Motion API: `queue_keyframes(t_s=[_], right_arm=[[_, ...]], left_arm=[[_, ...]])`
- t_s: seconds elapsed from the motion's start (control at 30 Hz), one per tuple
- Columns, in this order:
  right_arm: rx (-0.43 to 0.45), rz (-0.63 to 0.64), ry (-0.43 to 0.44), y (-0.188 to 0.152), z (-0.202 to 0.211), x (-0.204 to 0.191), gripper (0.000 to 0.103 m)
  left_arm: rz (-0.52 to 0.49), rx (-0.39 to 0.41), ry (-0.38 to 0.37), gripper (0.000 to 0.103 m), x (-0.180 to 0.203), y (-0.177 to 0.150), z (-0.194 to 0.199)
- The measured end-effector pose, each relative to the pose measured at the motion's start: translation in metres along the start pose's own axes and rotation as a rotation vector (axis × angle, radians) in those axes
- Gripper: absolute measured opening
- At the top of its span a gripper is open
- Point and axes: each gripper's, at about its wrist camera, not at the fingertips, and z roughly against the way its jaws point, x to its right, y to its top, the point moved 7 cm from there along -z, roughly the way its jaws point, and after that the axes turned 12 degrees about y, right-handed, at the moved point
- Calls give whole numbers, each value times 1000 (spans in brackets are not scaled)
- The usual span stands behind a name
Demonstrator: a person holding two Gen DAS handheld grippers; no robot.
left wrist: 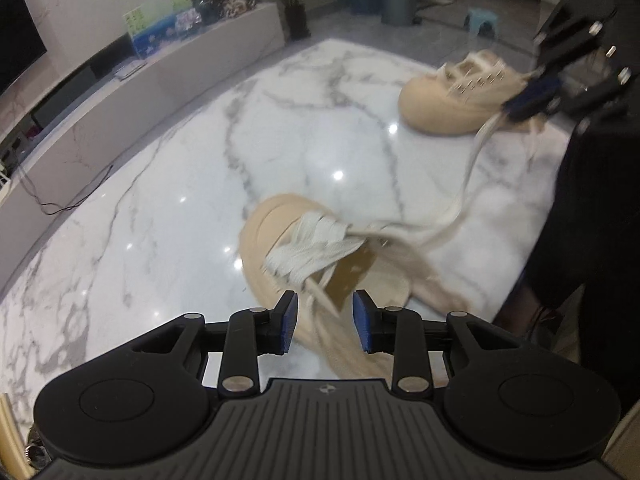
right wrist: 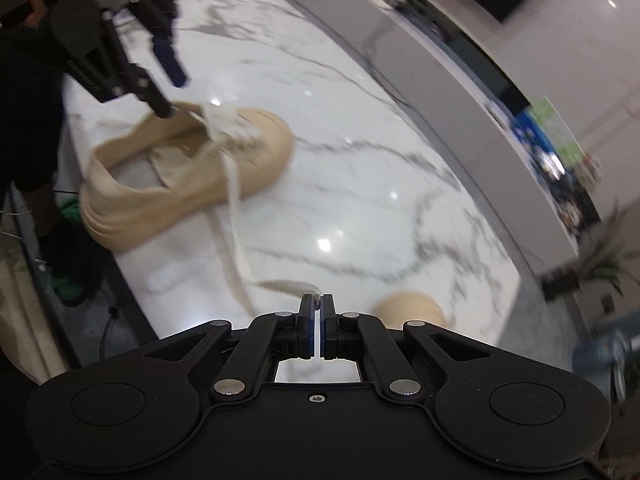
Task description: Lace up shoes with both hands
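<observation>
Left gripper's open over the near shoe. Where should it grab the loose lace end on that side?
Probably the short free tail of the lace where it leaves the crossed lacing, beside the tongue. The left gripper already straddles it, jaws open, so come straight forward from the heel side and close across the flat width.

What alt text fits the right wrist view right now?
The right gripper is shut on a white lace running across the marble table to a beige shoe. The open left gripper hovers over that shoe.
</observation>
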Motion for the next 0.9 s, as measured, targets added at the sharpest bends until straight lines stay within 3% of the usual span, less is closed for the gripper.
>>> queue_keyframes(t_s=[0.17,0.5,0.9], right_arm=[[40,38,36,25,-14,-9,1],[118,116,140,69,-39,-33,1],[177,100,215,95,-62,-37,2]], left_arm=[[-13,0,6,30,3,-1,-3],[59,15,-24,30,-2,-2,-6],[79,12,-36,34,-3,-4,-14]])
